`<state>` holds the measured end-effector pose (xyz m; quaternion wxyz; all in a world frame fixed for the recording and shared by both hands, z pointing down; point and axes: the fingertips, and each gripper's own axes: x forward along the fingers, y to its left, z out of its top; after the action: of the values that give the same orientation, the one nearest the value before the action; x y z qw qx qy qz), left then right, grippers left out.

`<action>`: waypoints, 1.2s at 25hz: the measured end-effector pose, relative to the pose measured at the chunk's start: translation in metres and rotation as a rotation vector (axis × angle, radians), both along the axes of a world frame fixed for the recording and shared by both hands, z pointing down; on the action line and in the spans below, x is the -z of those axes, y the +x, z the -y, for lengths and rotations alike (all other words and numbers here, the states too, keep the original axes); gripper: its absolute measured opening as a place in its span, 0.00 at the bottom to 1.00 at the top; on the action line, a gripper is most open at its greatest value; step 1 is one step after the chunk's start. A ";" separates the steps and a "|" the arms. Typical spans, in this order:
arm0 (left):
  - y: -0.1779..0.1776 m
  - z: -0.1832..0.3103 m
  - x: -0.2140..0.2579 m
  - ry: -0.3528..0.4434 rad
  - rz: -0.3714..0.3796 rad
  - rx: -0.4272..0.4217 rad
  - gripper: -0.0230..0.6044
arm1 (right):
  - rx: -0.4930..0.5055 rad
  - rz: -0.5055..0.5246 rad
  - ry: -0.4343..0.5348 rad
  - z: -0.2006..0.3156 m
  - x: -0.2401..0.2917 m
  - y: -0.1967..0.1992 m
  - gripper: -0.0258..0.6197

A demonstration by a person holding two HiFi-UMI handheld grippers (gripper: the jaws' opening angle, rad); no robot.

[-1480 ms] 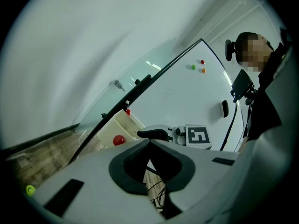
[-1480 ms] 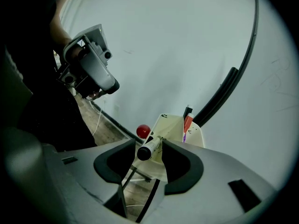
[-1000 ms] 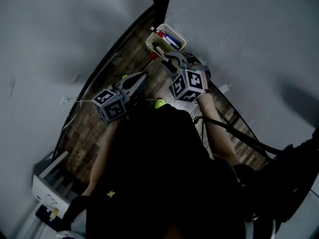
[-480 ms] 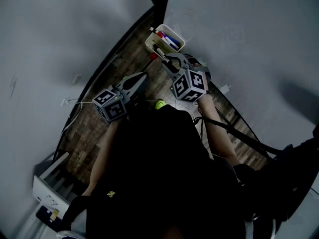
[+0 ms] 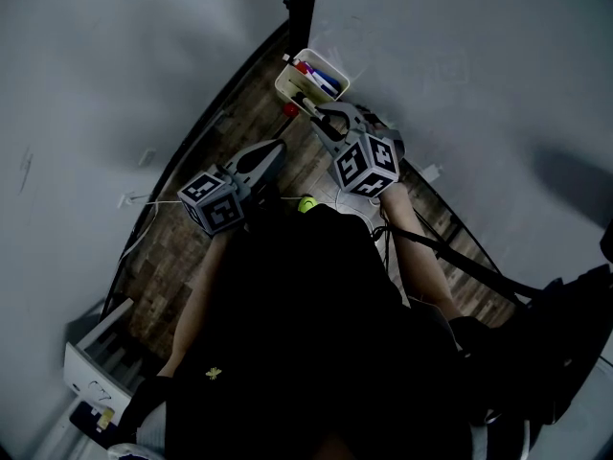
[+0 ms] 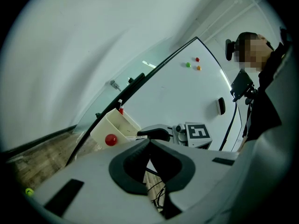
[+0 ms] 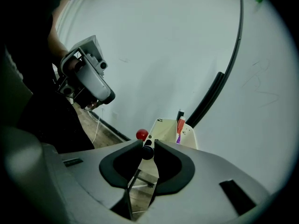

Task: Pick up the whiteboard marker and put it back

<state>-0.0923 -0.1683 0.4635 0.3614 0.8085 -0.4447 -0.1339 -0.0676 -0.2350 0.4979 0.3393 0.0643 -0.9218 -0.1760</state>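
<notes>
A cream bin [image 5: 285, 81] hangs at the whiteboard's lower edge and holds coloured markers [image 5: 323, 80]. My right gripper [image 5: 316, 113] reaches up to its near rim. A black whiteboard marker [image 5: 307, 103] sits between its jaws, which are closing on it. In the right gripper view the marker's round end [image 7: 147, 152] is pinched at the tips, in front of the bin [image 7: 168, 133]. My left gripper [image 5: 276, 147] hovers lower left, shut on nothing, and its view shows the bin [image 6: 117, 123] ahead.
A red magnet [image 7: 142, 135] sticks to the bin's side. The whiteboard [image 6: 187, 92] carries a dark eraser [image 6: 221, 106] and small coloured magnets [image 6: 197, 59]. A green ball [image 5: 306, 202] and white cables lie on the wooden floor. The board's dark frame runs past the bin.
The right gripper has rolled slightly beside the bin with the marker between its jaws. The left gripper has kept still.
</notes>
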 end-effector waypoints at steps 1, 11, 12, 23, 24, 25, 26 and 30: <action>0.001 0.000 0.000 0.001 0.003 -0.003 0.07 | -0.004 0.009 -0.006 0.000 0.002 0.001 0.17; 0.014 -0.001 0.003 0.015 0.011 -0.031 0.07 | -0.070 0.126 -0.083 0.001 0.022 0.009 0.17; 0.015 -0.001 0.003 0.017 0.012 -0.032 0.07 | -0.076 0.137 -0.090 0.001 0.025 0.010 0.17; 0.029 0.000 0.012 0.062 0.036 -0.062 0.07 | -0.115 0.287 -0.123 0.001 0.075 0.018 0.17; 0.030 0.000 0.011 0.062 0.041 -0.063 0.07 | -0.117 0.299 -0.124 0.001 0.080 0.019 0.17; 0.032 0.000 0.011 0.064 0.047 -0.065 0.07 | -0.120 0.311 -0.127 0.001 0.084 0.020 0.17; 0.033 0.000 0.010 0.066 0.053 -0.068 0.07 | -0.123 0.322 -0.129 0.001 0.089 0.022 0.17; 0.038 0.002 0.010 0.073 0.066 -0.072 0.07 | -0.133 0.360 -0.146 -0.001 0.102 0.028 0.17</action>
<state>-0.0546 -0.1705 0.4540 0.3213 0.8407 -0.4217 -0.1100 -0.0393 -0.2340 0.3964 0.1838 0.1306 -0.9716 -0.0715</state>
